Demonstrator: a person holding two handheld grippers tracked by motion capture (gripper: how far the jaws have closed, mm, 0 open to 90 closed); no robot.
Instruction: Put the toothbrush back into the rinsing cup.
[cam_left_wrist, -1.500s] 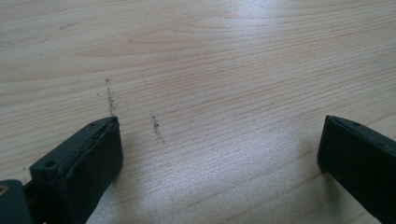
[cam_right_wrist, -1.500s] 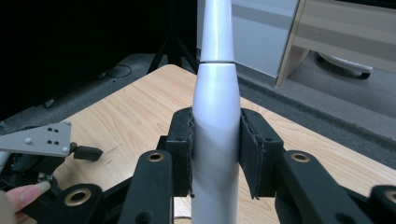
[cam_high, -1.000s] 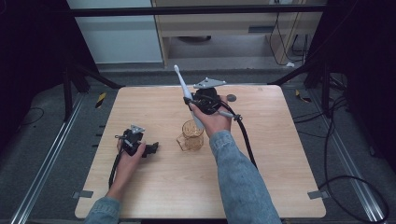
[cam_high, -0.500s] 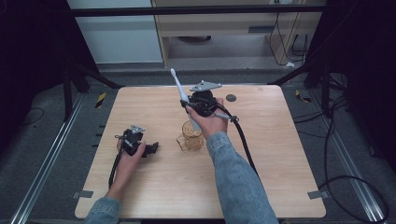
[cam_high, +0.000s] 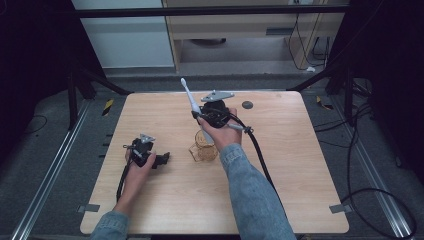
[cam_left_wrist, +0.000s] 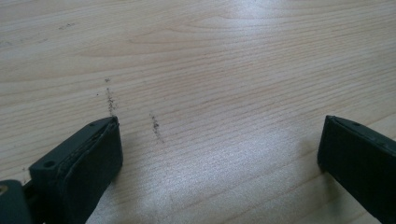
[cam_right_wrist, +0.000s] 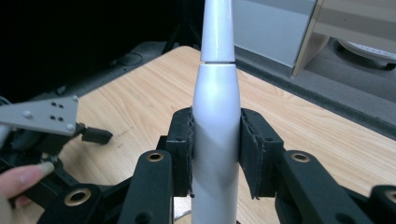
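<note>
Right hand-held gripper (cam_right_wrist: 215, 154) is clamping the toothbrush (cam_right_wrist: 216, 140), lifted above the cup (cam_high: 204, 150); placing remains. Left hand-held gripper (cam_left_wrist: 219, 154) is resting open on the tabletop (cam_high: 300, 165).

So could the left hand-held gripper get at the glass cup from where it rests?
Probably yes. The left hand-held gripper lies open on the table, jaws pointing toward the glass cup, with bare wood between them. The right hand-held gripper, holding the toothbrush, is above the cup.
</note>
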